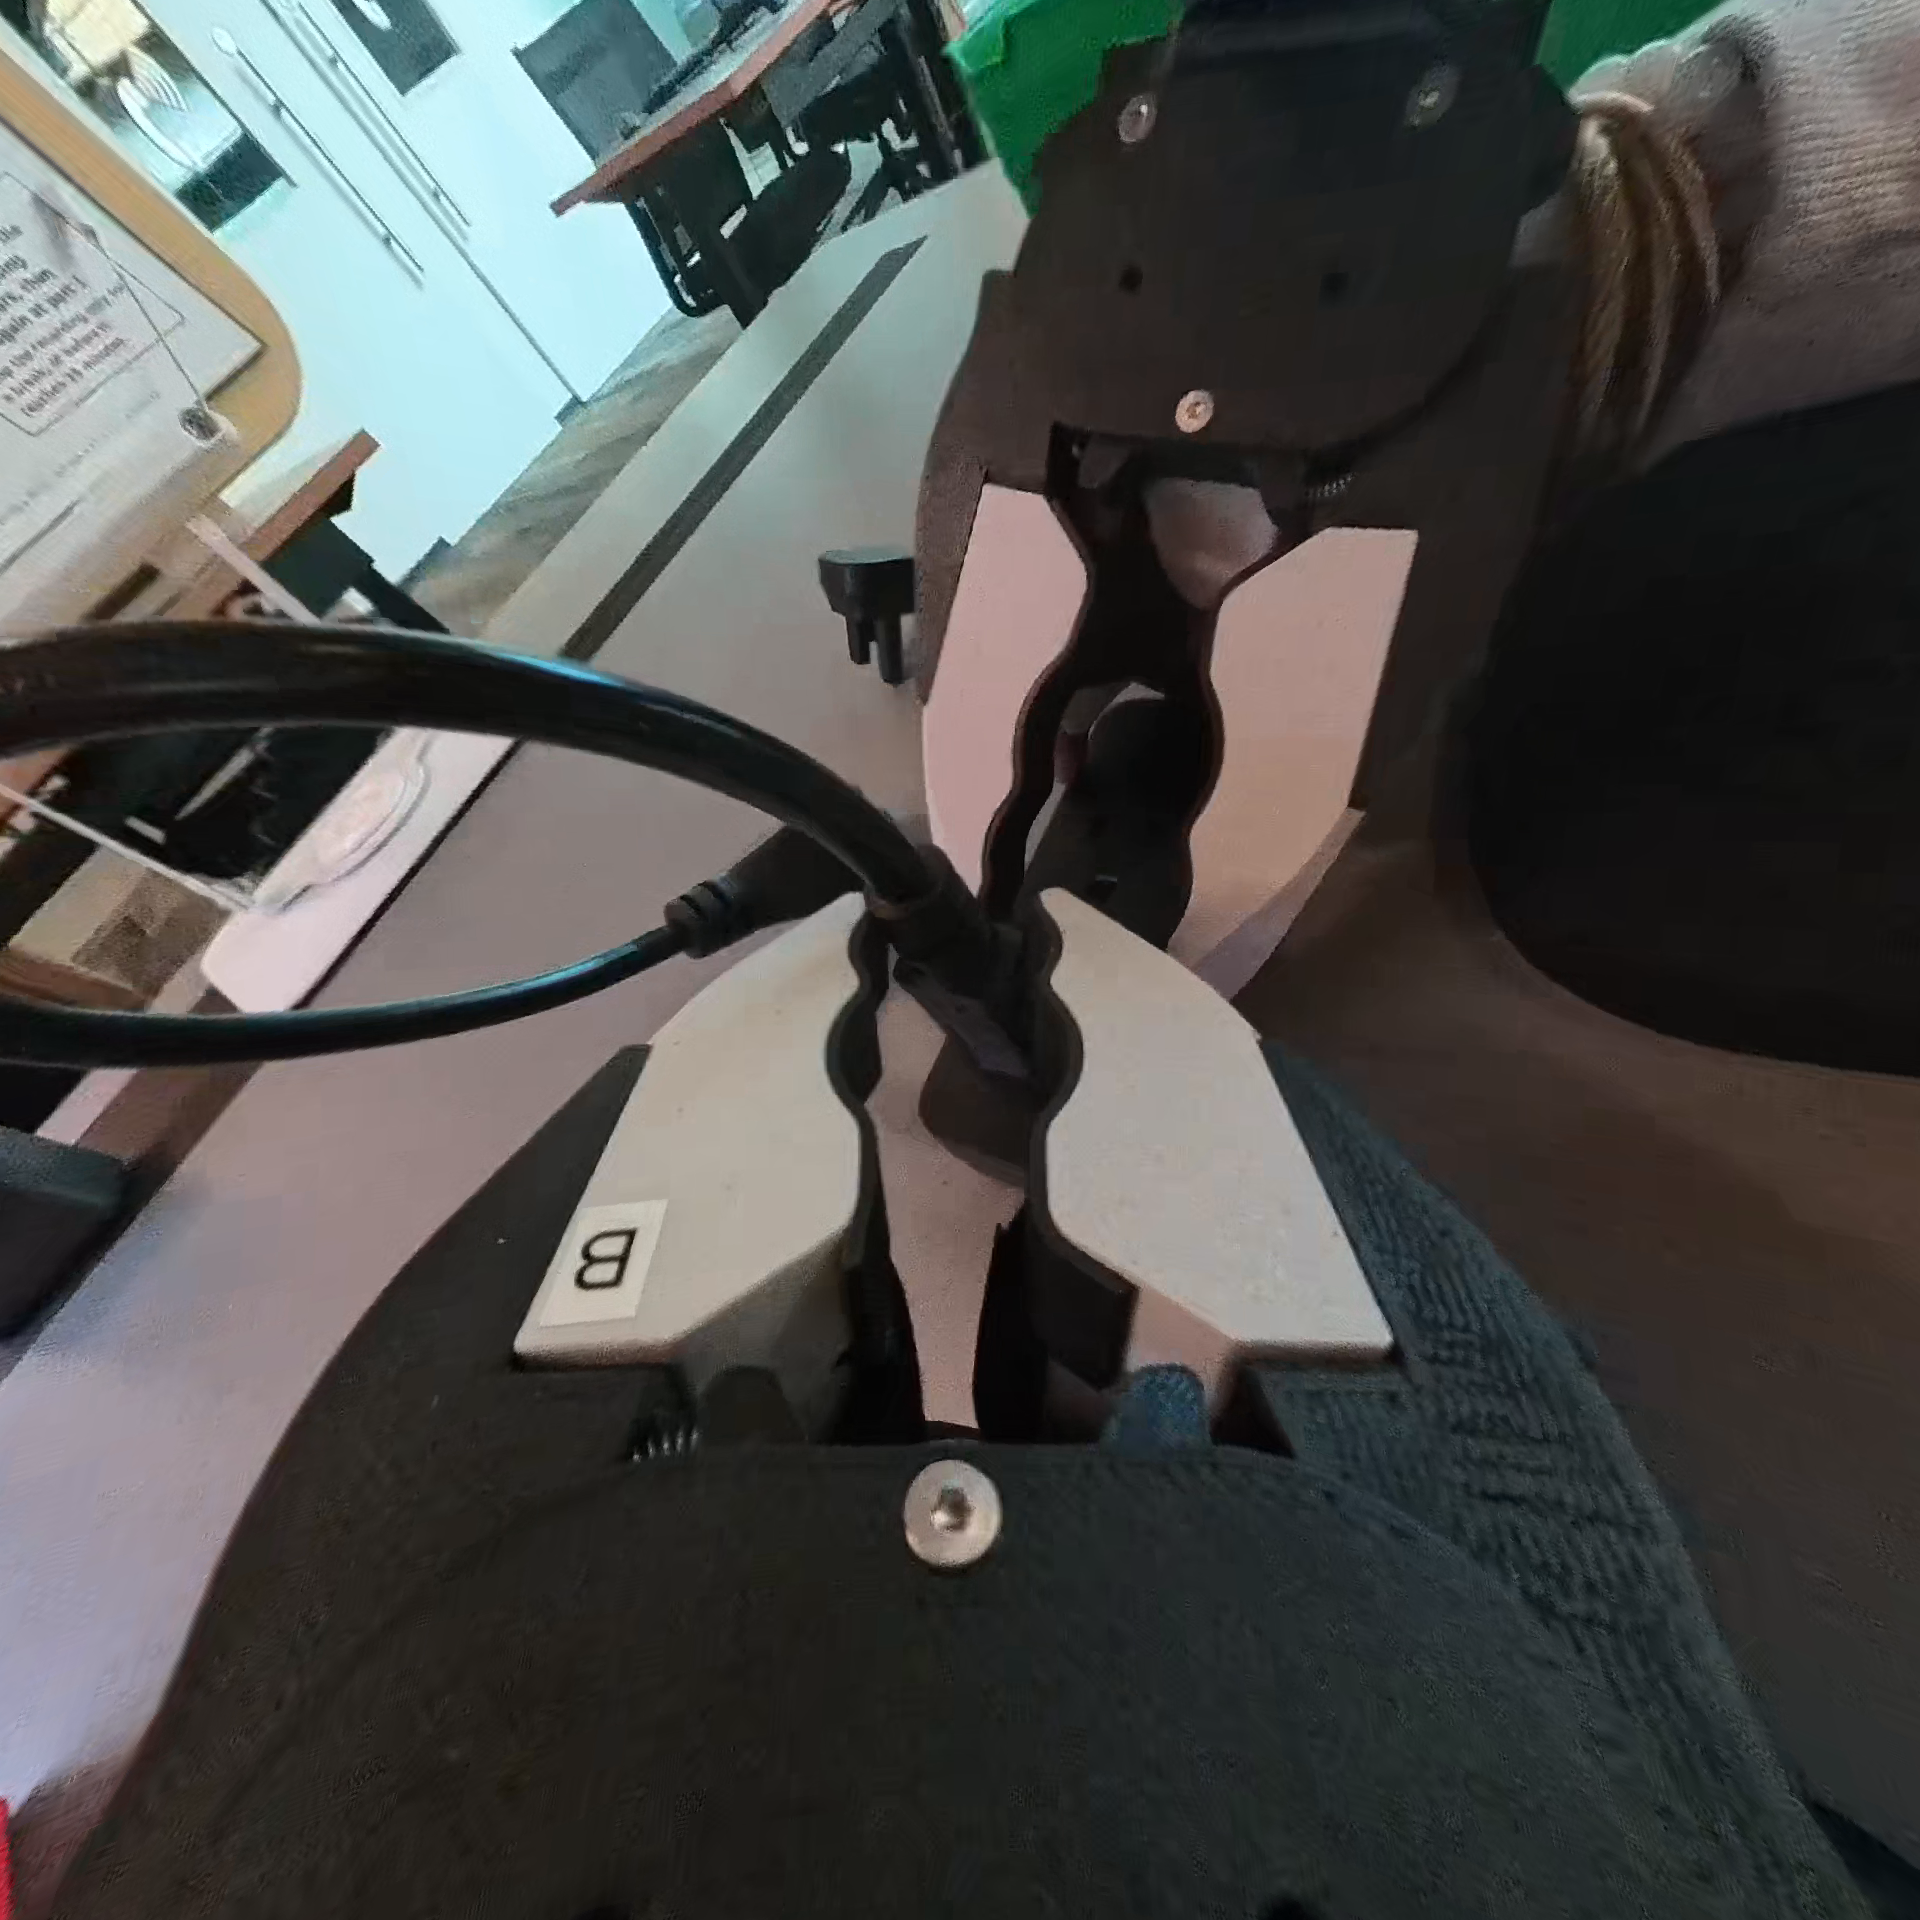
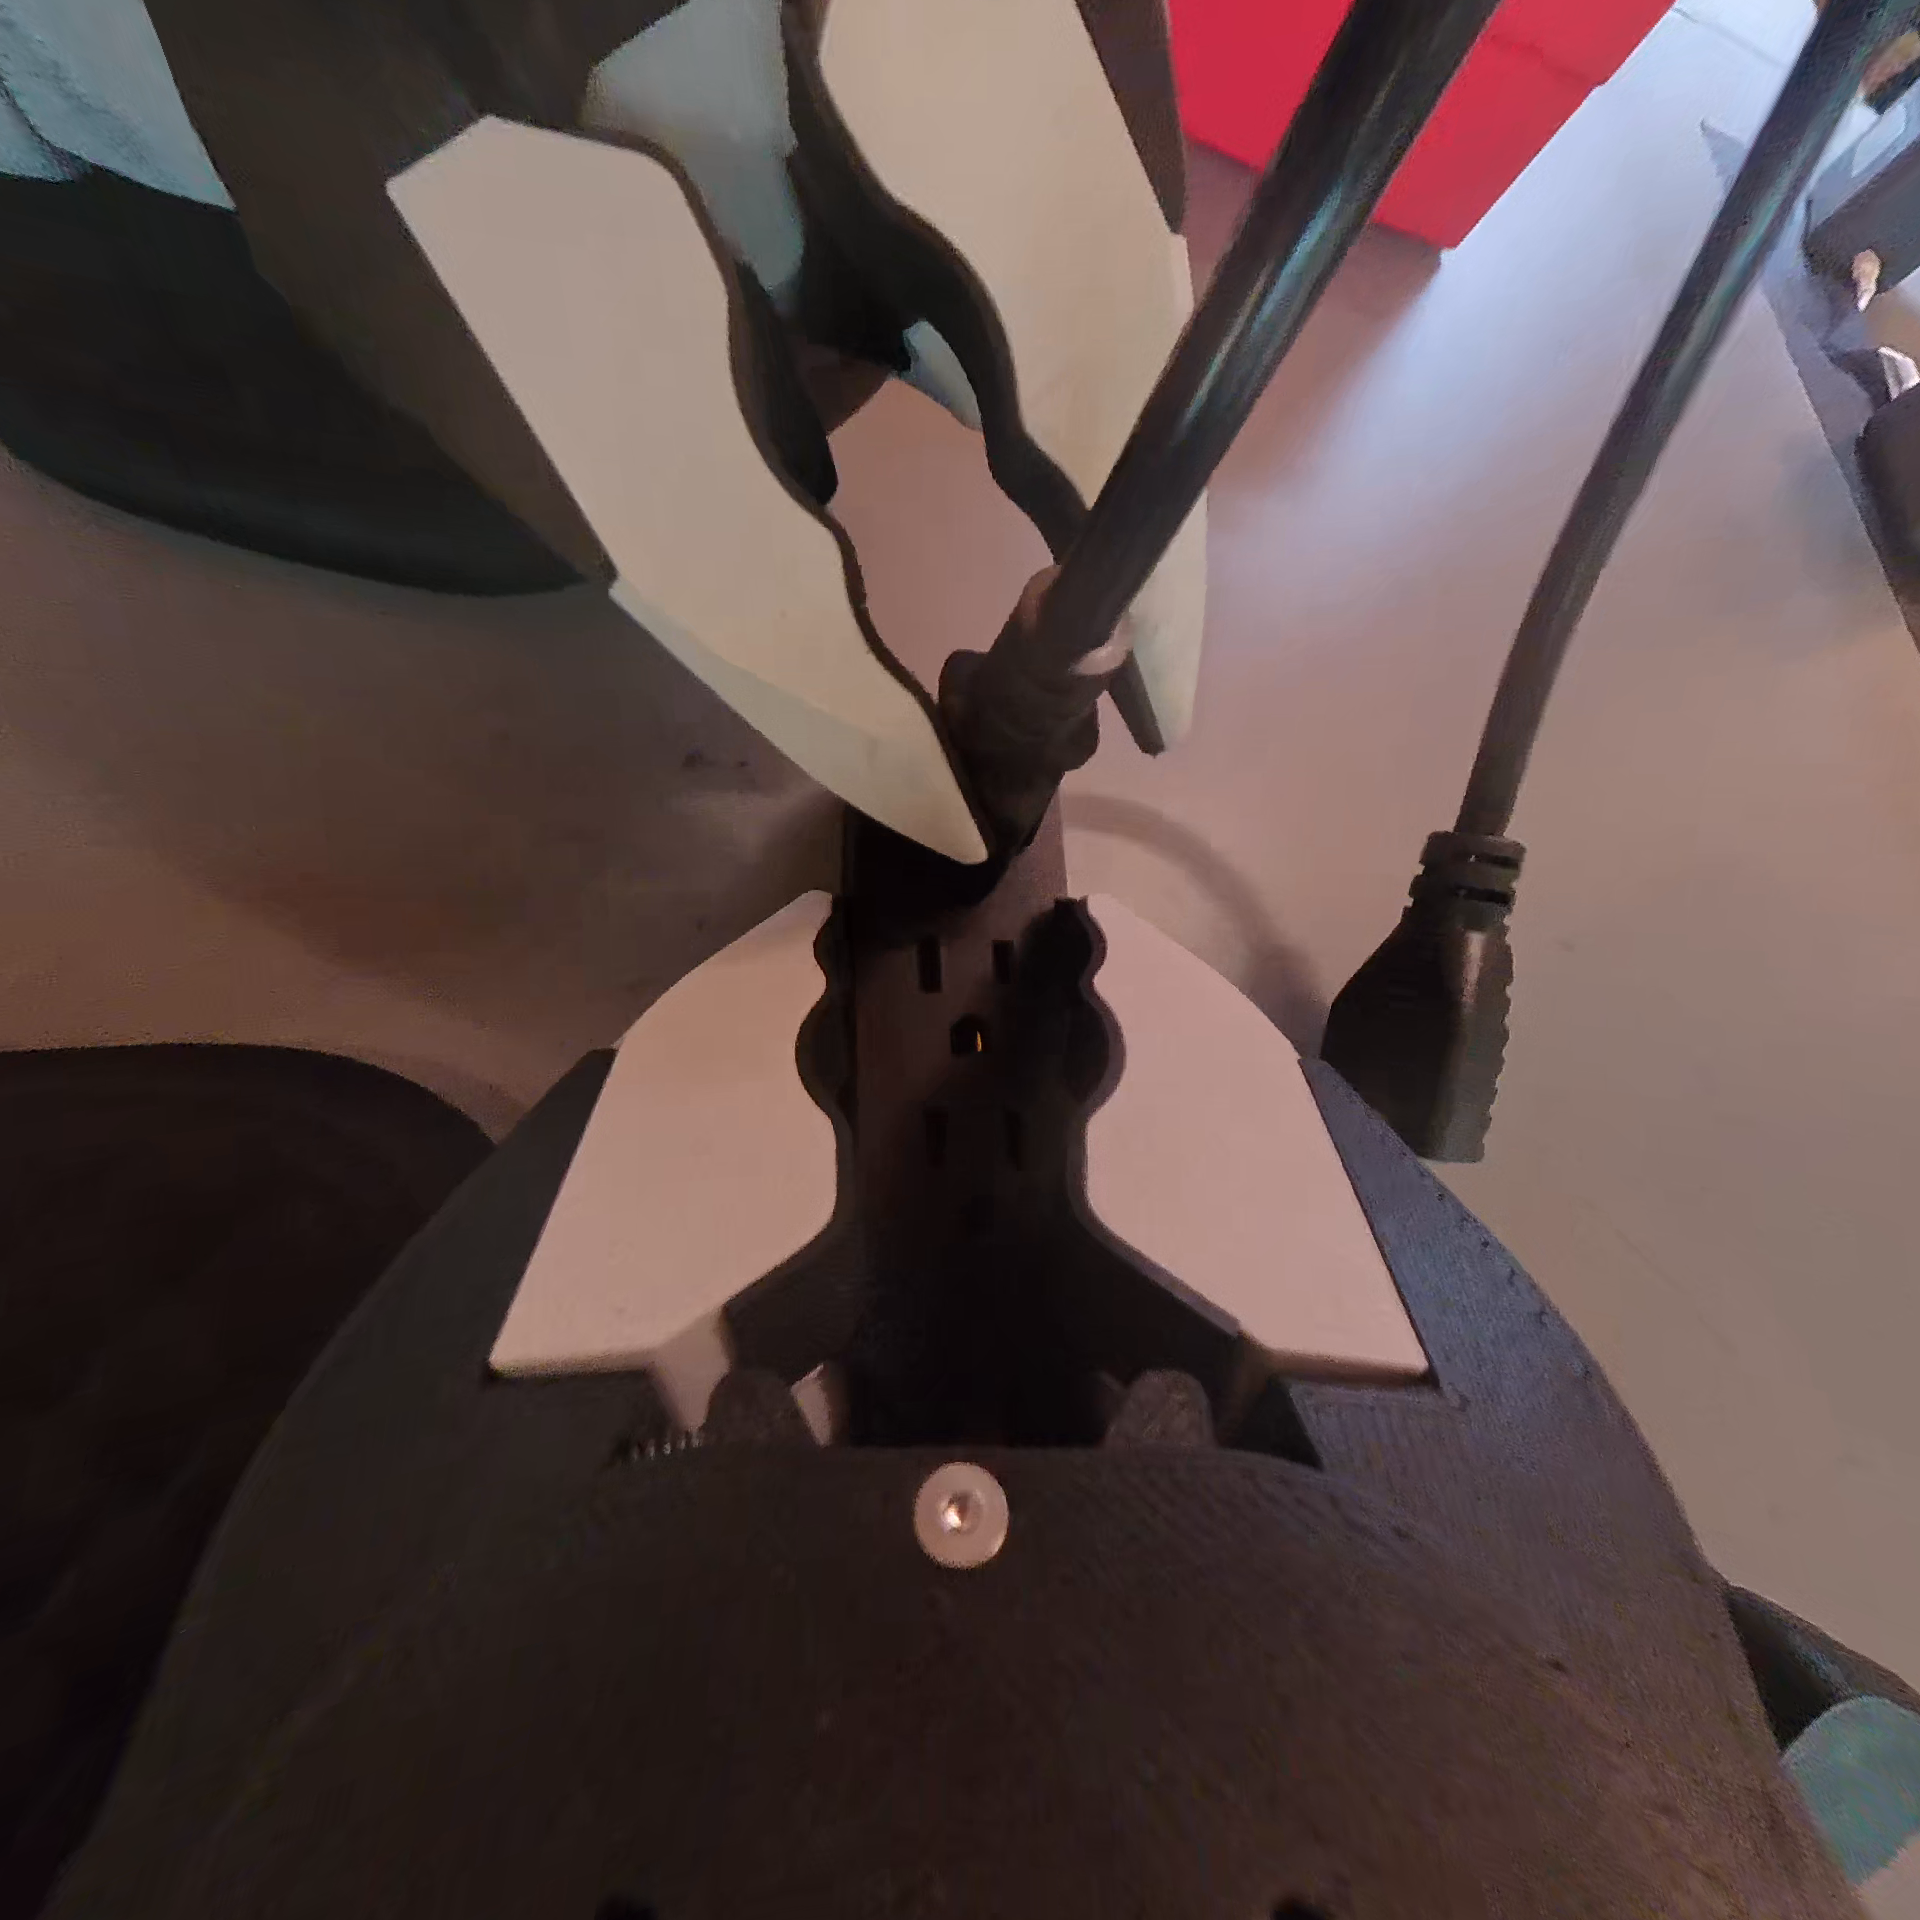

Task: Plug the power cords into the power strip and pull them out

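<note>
**Plug held at the strip, seating unclear**

The pale tabletop carries everything. On it lies the black power strip, running lengthwise between the fingers of the right gripper, which is pressed against the strip's two sides and steadies it. At least two sockets nearest that camera stand empty, their slots plain to see.

The left gripper comes at the strip from the far end and pinches the black plug of a thick black power cord, which arcs away to the left in the left wrist view. In the right wrist view the plug sits right at the strip's far socket, under the left gripper's fingertips; whether its prongs are fully in, part way in or just lifting out is hidden by the fingers.

A second cord lies beside the strip on the tabletop, its moulded black end near the right gripper's finger and joined to nothing. Another small black plug stands farther off on the tabletop. A red box sits at the tabletop's far edge.

By my reading the task is in its early or middle part: one cord is at the strip, the rest are unplugged, and which half of the cycle this cord is in cannot be told.
</note>
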Action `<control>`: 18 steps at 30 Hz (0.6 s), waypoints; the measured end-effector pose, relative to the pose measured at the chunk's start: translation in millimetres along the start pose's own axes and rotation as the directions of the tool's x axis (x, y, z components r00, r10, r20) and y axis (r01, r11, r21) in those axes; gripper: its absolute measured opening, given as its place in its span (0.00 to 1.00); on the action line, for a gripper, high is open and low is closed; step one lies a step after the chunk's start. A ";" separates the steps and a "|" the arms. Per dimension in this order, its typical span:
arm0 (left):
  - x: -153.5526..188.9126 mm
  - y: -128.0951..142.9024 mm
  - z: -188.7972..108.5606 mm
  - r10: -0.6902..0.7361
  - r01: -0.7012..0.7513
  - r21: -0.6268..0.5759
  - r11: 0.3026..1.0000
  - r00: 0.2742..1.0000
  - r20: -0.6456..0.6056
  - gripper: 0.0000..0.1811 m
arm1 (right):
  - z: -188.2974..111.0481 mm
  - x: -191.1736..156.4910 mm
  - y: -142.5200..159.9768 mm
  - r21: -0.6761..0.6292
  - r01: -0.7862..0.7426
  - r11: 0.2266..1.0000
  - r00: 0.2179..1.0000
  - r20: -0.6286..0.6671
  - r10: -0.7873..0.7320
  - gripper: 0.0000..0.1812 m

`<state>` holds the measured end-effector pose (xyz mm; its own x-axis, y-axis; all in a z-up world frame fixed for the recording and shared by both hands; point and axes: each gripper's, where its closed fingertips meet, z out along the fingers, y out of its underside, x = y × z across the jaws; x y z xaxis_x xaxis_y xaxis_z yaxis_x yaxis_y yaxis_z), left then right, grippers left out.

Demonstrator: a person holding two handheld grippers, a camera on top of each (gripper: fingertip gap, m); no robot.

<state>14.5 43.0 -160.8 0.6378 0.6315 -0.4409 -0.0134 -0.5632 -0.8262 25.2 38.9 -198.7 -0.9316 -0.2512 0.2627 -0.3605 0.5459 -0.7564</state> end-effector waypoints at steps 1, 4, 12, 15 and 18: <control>-1.6 2.5 0.5 -0.025 0.025 -0.016 1.000 1.000 -0.003 0.14 | 0.7 0.3 0.3 -0.002 -0.004 1.000 1.000 0.000 0.004 0.23; -7.4 7.1 -1.4 -0.162 0.161 -0.022 0.987 0.986 -0.030 0.13 | 2.2 1.7 -0.3 -0.006 -0.018 1.000 1.000 -0.008 0.018 0.23; 0.3 1.5 0.0 -0.008 0.008 -0.014 1.000 1.000 -0.009 0.14 | -0.1 -2.4 0.9 -0.010 -0.006 1.000 1.000 0.022 0.006 0.23; -5.5 5.7 -1.6 -0.097 0.097 -0.027 0.995 0.995 -0.011 0.14 | 1.4 -0.8 0.1 -0.013 -0.011 1.000 1.000 0.011 0.011 0.23; -6.8 6.8 -2.2 -0.141 0.140 -0.030 0.990 0.990 -0.024 0.14 | 2.0 -0.5 0.2 -0.024 -0.014 1.000 1.000 0.008 0.014 0.23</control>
<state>11.8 33.7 -162.6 0.6519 0.6912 -0.3117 0.0990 -0.4851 -0.8688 25.7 37.5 -200.1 -0.9362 -0.2500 0.2471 -0.3485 0.5685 -0.7452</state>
